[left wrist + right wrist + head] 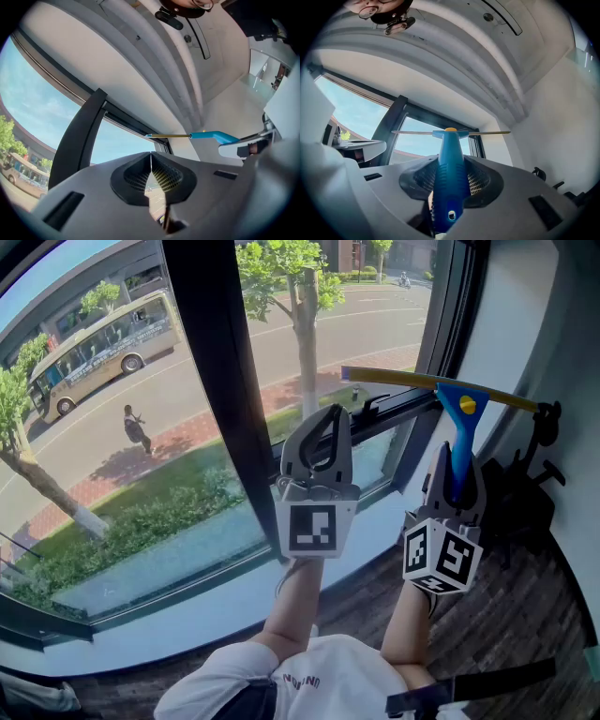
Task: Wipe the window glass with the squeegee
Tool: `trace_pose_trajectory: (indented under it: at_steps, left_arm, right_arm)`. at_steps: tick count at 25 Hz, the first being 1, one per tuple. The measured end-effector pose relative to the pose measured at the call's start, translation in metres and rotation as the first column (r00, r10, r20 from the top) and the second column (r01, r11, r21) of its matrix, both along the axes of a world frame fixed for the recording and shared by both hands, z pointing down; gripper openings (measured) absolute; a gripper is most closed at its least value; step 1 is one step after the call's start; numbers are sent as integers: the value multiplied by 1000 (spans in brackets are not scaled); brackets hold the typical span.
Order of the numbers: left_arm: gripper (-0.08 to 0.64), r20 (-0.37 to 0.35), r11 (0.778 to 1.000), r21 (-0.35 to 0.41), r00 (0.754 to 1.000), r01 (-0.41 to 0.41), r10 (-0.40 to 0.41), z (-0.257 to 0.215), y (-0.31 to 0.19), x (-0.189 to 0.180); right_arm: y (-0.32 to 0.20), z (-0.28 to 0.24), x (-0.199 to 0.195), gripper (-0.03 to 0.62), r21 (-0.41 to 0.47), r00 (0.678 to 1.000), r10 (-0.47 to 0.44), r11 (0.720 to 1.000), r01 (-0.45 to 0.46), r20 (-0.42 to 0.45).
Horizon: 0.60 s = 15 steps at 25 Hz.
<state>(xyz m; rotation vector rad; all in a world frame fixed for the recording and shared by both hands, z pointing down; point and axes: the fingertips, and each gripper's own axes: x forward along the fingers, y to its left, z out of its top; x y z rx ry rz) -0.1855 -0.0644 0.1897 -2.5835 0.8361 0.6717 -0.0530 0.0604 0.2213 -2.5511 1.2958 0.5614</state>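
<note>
My right gripper (457, 486) is shut on the blue handle of the squeegee (458, 418), whose yellow blade (412, 382) lies across the upper right of the window glass (370, 324). In the right gripper view the squeegee handle (451, 173) runs up between the jaws to the blade (450, 132). My left gripper (319, 448) is held up in front of the dark window post (225, 381), shut with nothing in it. From the left gripper view the squeegee (197, 136) shows to the right, and the left gripper's (151, 174) jaws meet.
A white sill (169, 610) runs under the window. A dark frame (450, 306) and white wall (516, 324) bound the pane on the right. Black stand-like gear (530, 474) sits on the wooden floor (525, 615) at right. Outside are a street, trees and a bus.
</note>
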Motion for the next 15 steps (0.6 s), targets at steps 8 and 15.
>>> trace_pose_trajectory:
  at_steps: [8, 15]
  left_arm:
    - [5, -2, 1000, -15, 1000, -1, 1, 3, -2, 3]
    - [5, 1, 1000, -18, 1000, -6, 6, 8, -5, 3]
  right_arm:
    - [-3, 2, 3, 137, -8, 1000, -2, 1000, 2, 1]
    - [-7, 7, 3, 137, -10, 1000, -17, 1000, 17, 15]
